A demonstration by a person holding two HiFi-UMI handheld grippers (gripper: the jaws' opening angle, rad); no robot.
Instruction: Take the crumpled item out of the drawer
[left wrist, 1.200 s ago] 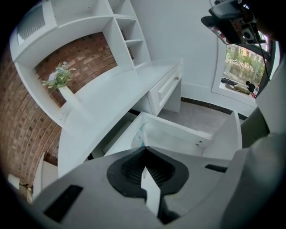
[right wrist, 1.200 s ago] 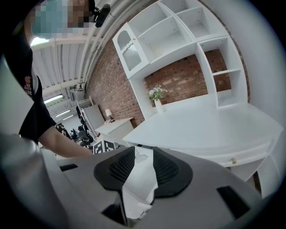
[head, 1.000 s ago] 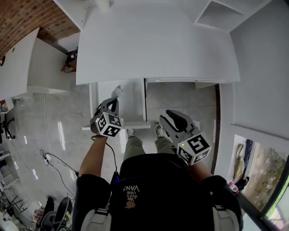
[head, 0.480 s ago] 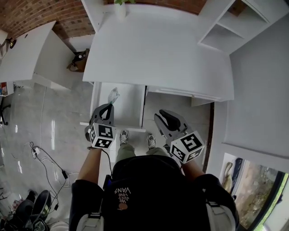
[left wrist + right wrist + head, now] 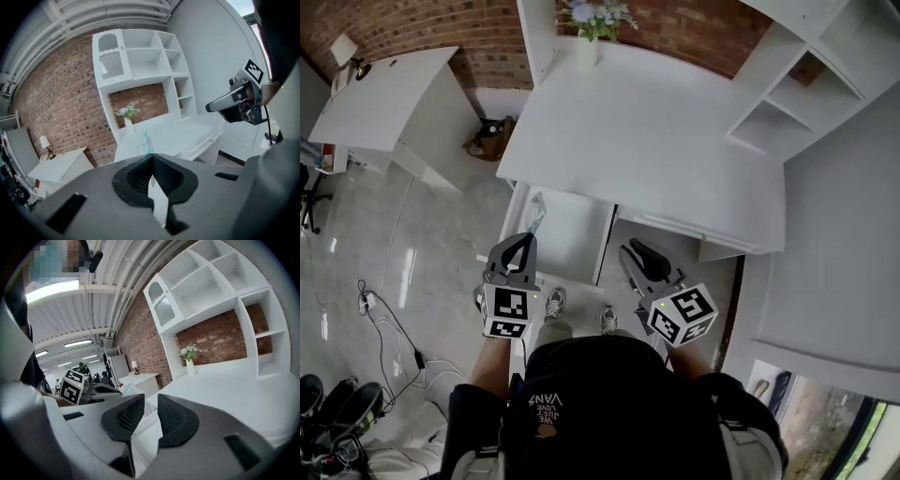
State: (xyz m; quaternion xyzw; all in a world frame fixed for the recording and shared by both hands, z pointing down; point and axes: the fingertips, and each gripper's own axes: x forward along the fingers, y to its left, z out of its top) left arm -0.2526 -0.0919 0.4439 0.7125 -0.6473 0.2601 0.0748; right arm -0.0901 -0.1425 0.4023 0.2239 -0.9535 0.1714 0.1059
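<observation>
Your left gripper (image 5: 528, 238) pinches what seems a crumpled item (image 5: 534, 212) over the drawer (image 5: 577, 232). The jaws of your right gripper (image 5: 633, 253) have just narrowed and stand apart, empty.

My left gripper (image 5: 528, 240), lower left of centre, is pinched tight on the crumpled item (image 5: 535, 210). My right gripper (image 5: 634, 253), lower right of centre, is empty, its jaws still apart after just closing partway.

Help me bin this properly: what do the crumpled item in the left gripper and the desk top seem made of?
Crumpled item: probably thin plastic film, perhaps a wrapper. It looks translucent and creased with a teal tinge, pinched by the left gripper. Desk top: likely painted or laminated board, being flat, uniformly white and matte with no grain showing.
</observation>
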